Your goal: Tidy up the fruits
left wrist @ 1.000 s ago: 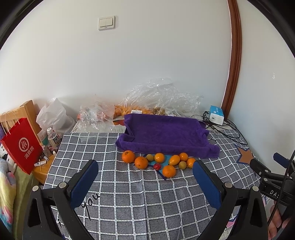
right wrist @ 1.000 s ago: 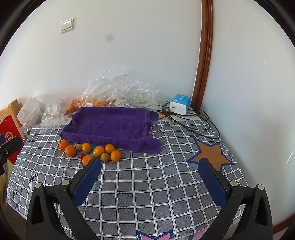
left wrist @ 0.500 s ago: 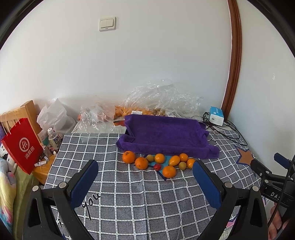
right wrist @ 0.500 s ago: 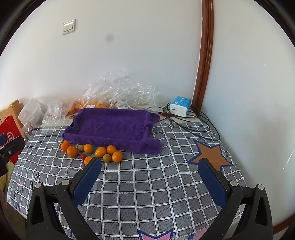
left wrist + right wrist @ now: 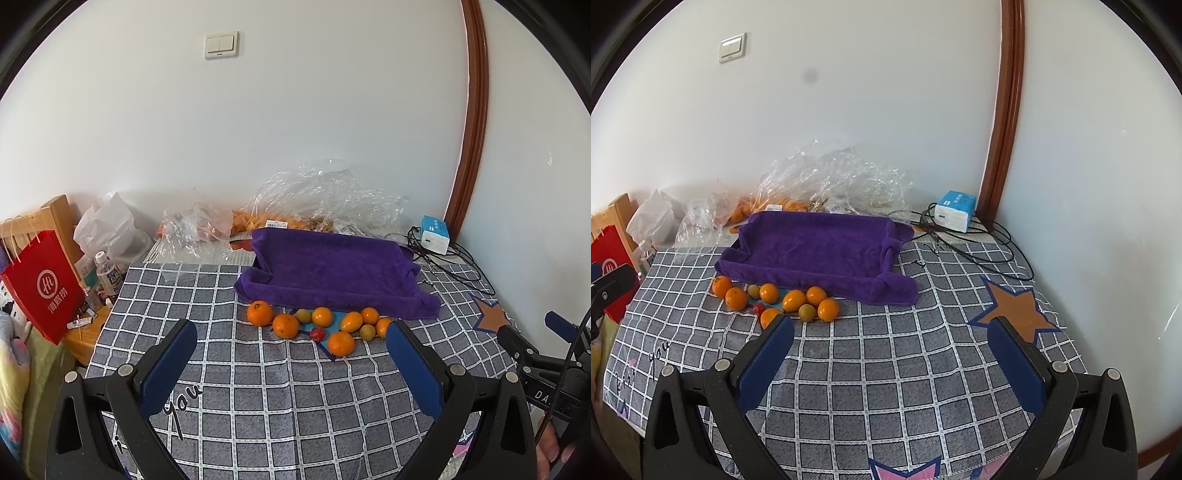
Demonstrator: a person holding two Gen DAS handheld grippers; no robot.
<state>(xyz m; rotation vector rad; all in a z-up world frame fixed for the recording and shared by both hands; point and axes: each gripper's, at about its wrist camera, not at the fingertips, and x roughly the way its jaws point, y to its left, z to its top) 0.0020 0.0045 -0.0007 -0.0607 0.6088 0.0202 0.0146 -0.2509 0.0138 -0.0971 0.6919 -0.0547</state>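
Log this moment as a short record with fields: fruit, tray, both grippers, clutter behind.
fruit: loose cluster of orange, greenish and one small red fruit on the checked tablecloth, just in front of the tray
tray: purple towel-lined tray, no fruit in it
left gripper: open, holding nothing
right gripper: open, holding nothing
behind: clear plastic bags, blue-white box, cables

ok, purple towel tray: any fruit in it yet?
Empty. The purple towel tray shows only bare cloth; the fruits all lie on the tablecloth before it.
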